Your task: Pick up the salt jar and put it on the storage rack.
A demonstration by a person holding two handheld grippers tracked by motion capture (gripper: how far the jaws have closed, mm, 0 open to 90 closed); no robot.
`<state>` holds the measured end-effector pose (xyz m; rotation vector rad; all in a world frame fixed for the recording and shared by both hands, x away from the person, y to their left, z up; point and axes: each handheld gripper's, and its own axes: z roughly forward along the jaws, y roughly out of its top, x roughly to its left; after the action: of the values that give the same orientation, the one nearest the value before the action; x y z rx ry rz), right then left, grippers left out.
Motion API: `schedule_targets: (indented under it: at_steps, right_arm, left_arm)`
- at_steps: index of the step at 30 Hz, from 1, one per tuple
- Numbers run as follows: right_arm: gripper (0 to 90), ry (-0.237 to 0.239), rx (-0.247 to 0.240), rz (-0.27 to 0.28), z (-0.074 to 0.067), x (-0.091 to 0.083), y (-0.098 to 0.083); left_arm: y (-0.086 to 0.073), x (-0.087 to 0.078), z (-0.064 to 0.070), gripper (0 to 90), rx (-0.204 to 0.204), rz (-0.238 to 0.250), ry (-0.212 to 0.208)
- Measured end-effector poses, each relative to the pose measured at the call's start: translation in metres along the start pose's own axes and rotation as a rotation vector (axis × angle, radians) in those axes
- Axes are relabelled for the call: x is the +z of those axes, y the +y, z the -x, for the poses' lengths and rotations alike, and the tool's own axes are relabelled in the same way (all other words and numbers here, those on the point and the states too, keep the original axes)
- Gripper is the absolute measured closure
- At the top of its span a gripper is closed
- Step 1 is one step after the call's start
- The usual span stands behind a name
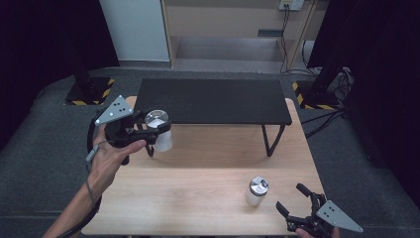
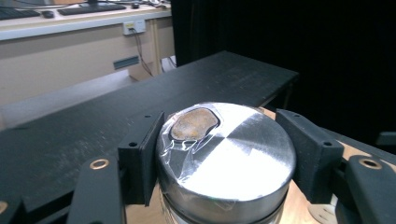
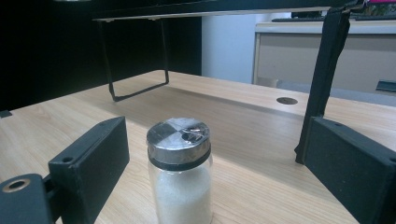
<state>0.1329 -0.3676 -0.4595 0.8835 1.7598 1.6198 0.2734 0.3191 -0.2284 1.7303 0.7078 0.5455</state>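
A glass shaker with a shiny metal lid (image 1: 157, 119) hangs in the air by the left end of a black raised shelf (image 1: 213, 99), with my left gripper (image 1: 159, 130) shut on it. In the left gripper view both black pads press the sides of the taped lid (image 2: 233, 163), level with the shelf top (image 2: 116, 112). A second shaker (image 1: 256, 191), filled with white grains, stands on the wooden table (image 1: 188, 198) at the front right. My right gripper (image 1: 289, 196) sits open just behind that shaker (image 3: 180, 177), and its pads are well clear on both sides.
The shelf stands on thin black wire legs (image 3: 322, 70) at the back half of the table. Grey carpet surrounds the table, with black stands (image 1: 89, 89) and cables at the far corners. A small round hole (image 3: 286, 100) marks the tabletop.
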Motion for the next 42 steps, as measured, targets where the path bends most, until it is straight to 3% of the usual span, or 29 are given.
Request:
schedule_targets:
  at_steps: [5, 12, 17, 26, 33, 39, 42]
  right_arm:
    - [7.1, 0.001, 0.002, 0.002, 0.000, 0.000, 0.000]
    - [7.1, 0.001, 0.004, 0.002, 0.001, -0.001, 0.000]
    - [7.1, -0.001, 0.003, 0.006, 0.001, -0.002, -0.001]
    - [7.2, 0.000, 0.004, 0.007, 0.002, -0.002, -0.001]
    - [7.2, -0.002, 0.011, 0.005, 0.002, -0.002, -0.001]
    - [7.2, 0.000, 0.013, 0.003, 0.003, -0.001, -0.002]
    - [7.2, -0.001, 0.015, 0.004, 0.003, -0.001, -0.002]
  left_arm:
    - [0.012, 0.008, -0.002, 34.3, 0.010, -0.006, 0.030]
    - [0.026, 0.022, -0.005, 34.3, 0.012, -0.018, 0.113]
    - [0.028, 0.031, -0.013, 34.3, -0.034, -0.018, 0.171]
    - [0.033, 0.048, -0.025, 34.3, -0.070, -0.029, 0.309]
    - [0.026, 0.060, -0.034, 34.3, -0.113, -0.005, 0.389]
    - [0.018, 0.068, -0.041, 34.3, -0.144, 0.002, 0.413]
    - [0.018, 0.069, -0.042, 34.3, -0.141, -0.003, 0.412]
